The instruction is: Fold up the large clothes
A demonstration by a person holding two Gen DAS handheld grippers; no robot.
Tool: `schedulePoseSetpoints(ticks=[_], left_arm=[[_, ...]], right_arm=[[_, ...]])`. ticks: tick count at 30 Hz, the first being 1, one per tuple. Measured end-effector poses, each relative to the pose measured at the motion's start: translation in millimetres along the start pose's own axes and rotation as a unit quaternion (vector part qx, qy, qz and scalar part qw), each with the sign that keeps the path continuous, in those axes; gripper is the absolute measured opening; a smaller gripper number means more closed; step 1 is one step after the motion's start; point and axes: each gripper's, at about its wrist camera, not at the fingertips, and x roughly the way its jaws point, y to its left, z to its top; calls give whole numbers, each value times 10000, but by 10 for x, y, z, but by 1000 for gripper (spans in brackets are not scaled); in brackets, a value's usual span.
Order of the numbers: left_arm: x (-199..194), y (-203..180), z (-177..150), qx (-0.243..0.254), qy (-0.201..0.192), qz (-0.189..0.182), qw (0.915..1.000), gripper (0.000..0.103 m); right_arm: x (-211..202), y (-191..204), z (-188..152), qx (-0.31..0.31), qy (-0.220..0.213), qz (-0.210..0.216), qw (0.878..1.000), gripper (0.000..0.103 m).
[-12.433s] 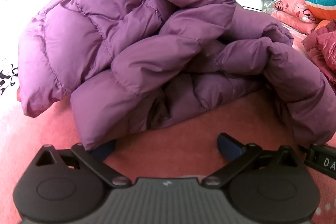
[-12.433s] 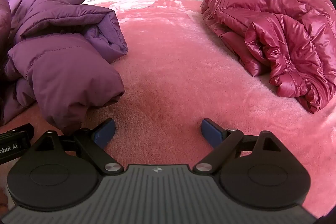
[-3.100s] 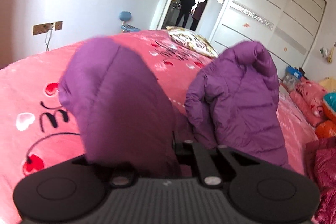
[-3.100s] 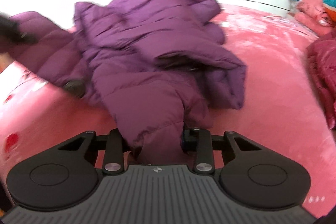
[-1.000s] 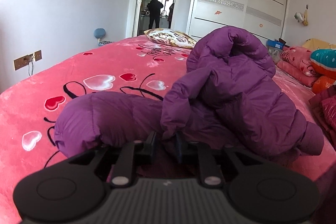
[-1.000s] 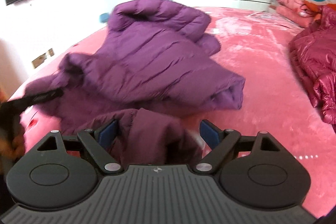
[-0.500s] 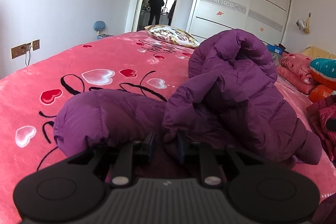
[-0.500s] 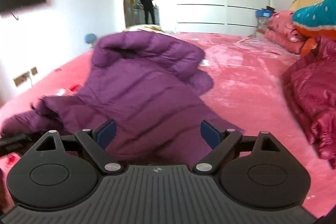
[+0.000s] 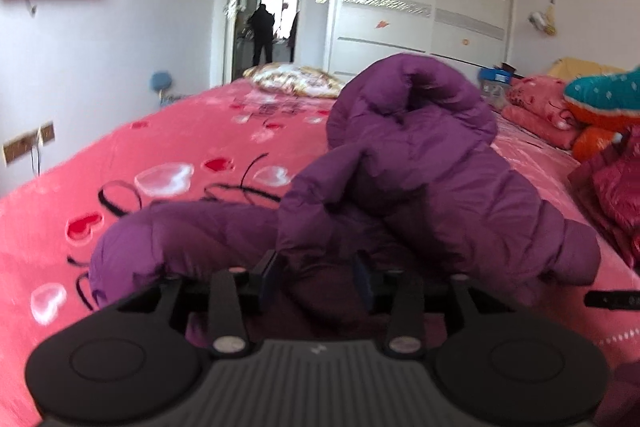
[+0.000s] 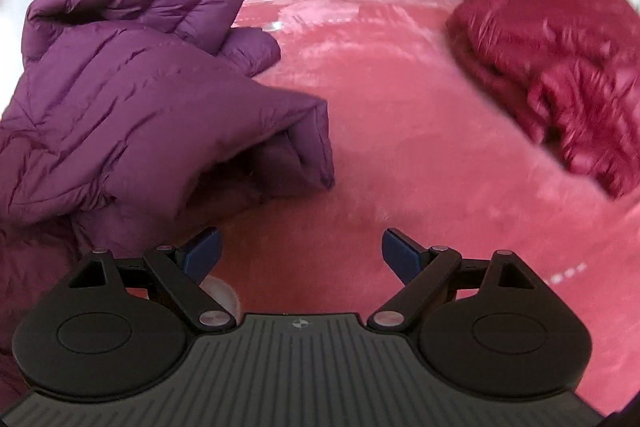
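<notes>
A purple puffer jacket [image 9: 420, 179] lies bunched on the pink bed [image 9: 160, 155], one sleeve stretched out to the left. My left gripper [image 9: 317, 277] sits low against the near edge of the jacket. Its jaws are opening, and dark purple fabric still lies loosely between the blue pads. In the right wrist view the jacket [image 10: 132, 95] fills the left side, its folded hem pointing right. My right gripper [image 10: 301, 254] is open just to the right of that hem, low over the bare bedspread [image 10: 400, 131], with nothing between its fingers.
A shiny maroon jacket [image 10: 560, 47] lies heaped on the right of the bed. Behind it are pink bedding and a teal and orange cushion [image 9: 600, 99]. A patterned pillow [image 9: 292, 79] lies at the far end. A person stands in the doorway [image 9: 262, 35]; white wardrobes beside it.
The left jaws have spread apart around the jacket fabric that they pinched. The right gripper has dropped and swung right, from above the jacket down to the bedspread beside its hem.
</notes>
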Motion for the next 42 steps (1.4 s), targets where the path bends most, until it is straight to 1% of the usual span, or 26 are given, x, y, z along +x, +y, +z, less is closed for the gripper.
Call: schedulePoseSetpoints(ticks=[2,4,5,9,10,11,13,16,19,22,24,27,29,30,33,35,36,37,39,40,42], left_arm=[[-88,-50,13,154,-96,7,9998,44],[-150,-88,37,205,-142,-48,9997,50],[-170,-111,48,213,-136,-98,9996,51],[-148,-257,105,181,60,-357,9992,55],[-125,-302,117,155,114,-409,9990,56],[-92,-339,127,107,177,-463,9987,57],[10,-411,166,-5,360,-592,9976,58],[188,-525,221,-141,538,-669,9962,58],[410,-630,250,-267,805,-772,9934,58],[615,-687,246,-449,1048,-736,9907,58],[734,-691,243,-678,1167,-815,9875,60],[921,-713,256,-1023,1395,-941,9804,62],[1037,-749,267,-1167,1469,-1016,9770,65],[1095,-765,273,-1226,1489,-1032,9758,66],[1270,-803,291,-1453,1582,-996,9716,67],[1328,-820,320,-1559,1623,-942,9698,62],[1346,-827,339,-1628,1615,-901,9692,49],[1357,-826,355,-1711,1620,-846,9682,31],[1350,-815,407,-1847,1575,-745,9672,16],[1329,-818,449,-1872,1528,-706,9678,12],[1262,-841,553,-1838,1387,-660,9709,9]], right_arm=[[20,-31,-14,82,1,165,9998,103],[54,-32,-16,151,10,394,9991,103],[80,-8,5,165,27,482,9987,103],[131,4,4,312,123,922,9952,103],[172,103,35,352,151,1014,9941,103],[184,111,41,367,167,1127,9928,103],[183,162,60,311,151,1247,9916,103],[237,190,108,292,154,1498,9882,103],[308,191,143,455,234,1800,9823,103],[406,187,155,718,382,2073,9749,103],[480,177,161,871,468,2246,9694,103],[626,201,208,978,510,2403,9644,103],[647,203,176,1056,521,2482,9615,103],[673,210,178,1052,499,2518,9607,103],[685,249,182,925,429,2603,9601,103],[707,270,188,897,410,2640,9595,103],[721,289,192,865,389,2656,9594,103],[726,294,191,834,373,2671,9593,103],[741,312,191,787,342,2703,9590,103],[739,315,183,762,332,2712,9589,103],[736,349,184,684,320,2731,9590,103]])
